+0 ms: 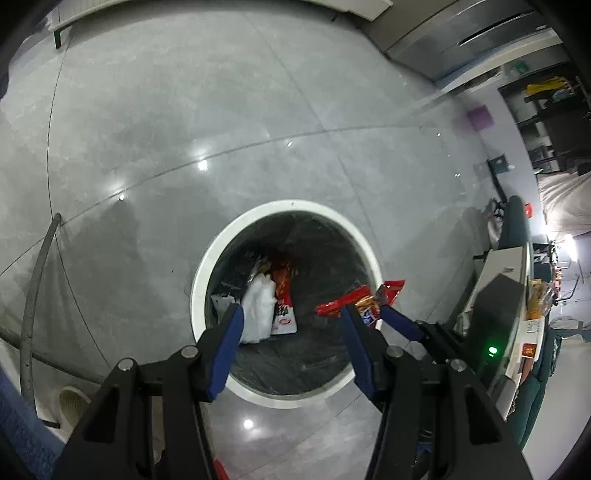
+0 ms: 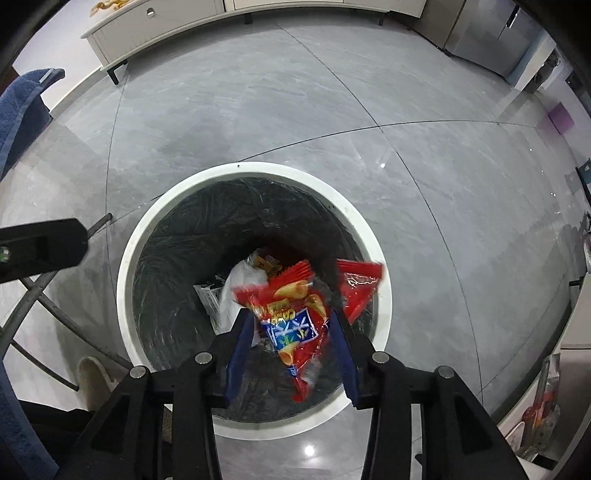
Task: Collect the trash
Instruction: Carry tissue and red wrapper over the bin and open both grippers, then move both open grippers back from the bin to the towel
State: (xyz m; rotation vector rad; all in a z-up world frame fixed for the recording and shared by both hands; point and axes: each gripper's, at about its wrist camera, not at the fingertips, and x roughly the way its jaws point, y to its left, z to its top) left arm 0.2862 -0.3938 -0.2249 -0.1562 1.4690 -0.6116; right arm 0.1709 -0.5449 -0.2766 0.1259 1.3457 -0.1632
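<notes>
Left wrist view: the left claw (image 1: 291, 314) hangs over the trash bin (image 1: 207, 266), its blue fingers (image 1: 229, 347) spread wide with nothing between them. The bin is round with a white rim and a black liner, and stands on the grey tiled floor (image 1: 258, 110). Inside lie a white plastic bag (image 1: 258, 310) and a red-and-white packet (image 1: 284, 295). To the right, the right claw (image 1: 373, 314) enters over the bin's right rim, with a red snack wrapper (image 1: 354, 301) at its tips. At the far right edge, a surface (image 1: 517, 332) carries packets and papers.

Right wrist view: at the left edge, part of the left tool's black body (image 2: 40, 247) shows above metal chair legs (image 2: 33, 299). In the centre, the right claw (image 2: 291, 328) is released, its blue fingers (image 2: 240, 350) standing apart. The red snack wrapper (image 2: 291, 314) sits between them, blurred, above the bin's opening; whether it touches either finger cannot be told. A second red wrapper (image 2: 358, 284) shows just right of it, over the inner right wall of the bin (image 2: 125, 266). A low cabinet (image 2: 155, 22) stands along the far wall.
</notes>
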